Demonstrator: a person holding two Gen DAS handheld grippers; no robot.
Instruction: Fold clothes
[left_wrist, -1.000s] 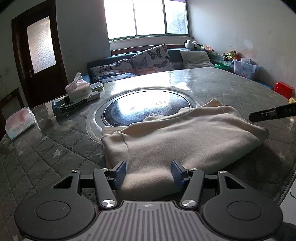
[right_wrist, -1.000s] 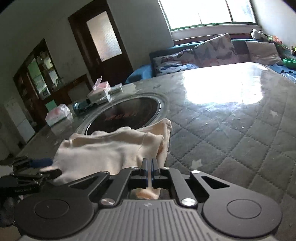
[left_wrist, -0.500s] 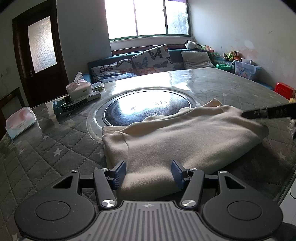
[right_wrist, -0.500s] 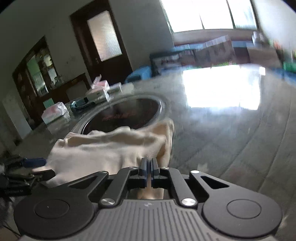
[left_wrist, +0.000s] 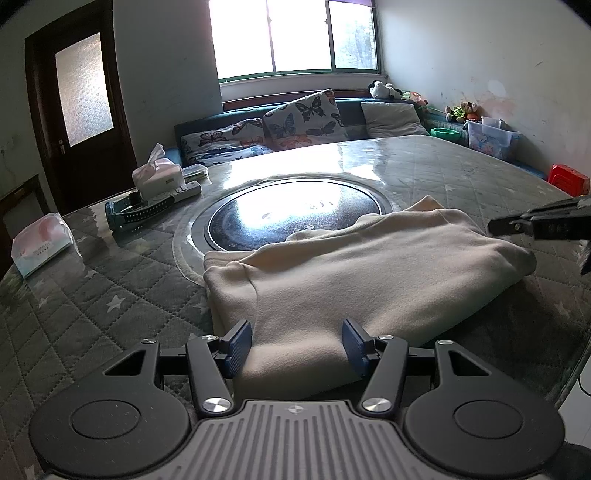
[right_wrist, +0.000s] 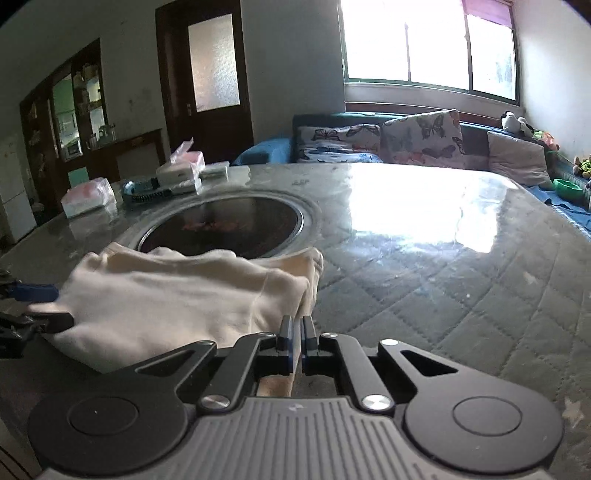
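The cream sweatshirt (left_wrist: 354, 273) looks soft and limp, best lifted by a folded edge: right tongs (right_wrist: 297, 334) pinch its corner, left tongs (left_wrist: 297, 347) gape around its near edge.

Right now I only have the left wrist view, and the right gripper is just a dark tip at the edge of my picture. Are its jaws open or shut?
Observer: Shut. In the right wrist view, the right gripper has its jaws closed together at the corner of the cream garment.
Operator: Is it pinching cloth?
Observer: I can't tell. A strip of cream fabric shows just beneath the closed jaws, but the pinch point itself is hidden.
Operator: How does my left gripper look from that side?
Observer: The left gripper sits at the left edge of that picture. Its jaws are apart, and the garment's other end lies right at them.
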